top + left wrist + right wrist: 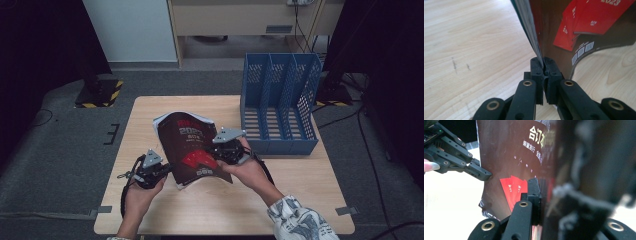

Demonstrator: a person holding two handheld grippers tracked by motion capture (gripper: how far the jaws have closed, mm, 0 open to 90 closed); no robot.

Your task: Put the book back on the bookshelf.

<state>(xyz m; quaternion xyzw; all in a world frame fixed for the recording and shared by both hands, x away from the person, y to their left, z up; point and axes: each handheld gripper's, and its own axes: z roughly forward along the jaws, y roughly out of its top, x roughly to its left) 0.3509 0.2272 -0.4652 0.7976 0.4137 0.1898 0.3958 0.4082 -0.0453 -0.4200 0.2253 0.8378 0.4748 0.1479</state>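
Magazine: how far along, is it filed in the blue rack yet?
Done: the magazine is lifted off the wooden table, its cover bowed. In hand: the left hand-held gripper is shut on its lower edge, and the right hand-held gripper clamps its right side. Probably left: carrying it over and slotting it into the blue file rack, whose visible slots look empty.

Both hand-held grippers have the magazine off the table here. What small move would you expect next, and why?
Probably carry the magazine right and forward toward the blue file rack, keeping it upright. The left hand-held gripper is shut on its page edge, the right hand-held gripper grips the opposite edge, and the rack's slots look empty.
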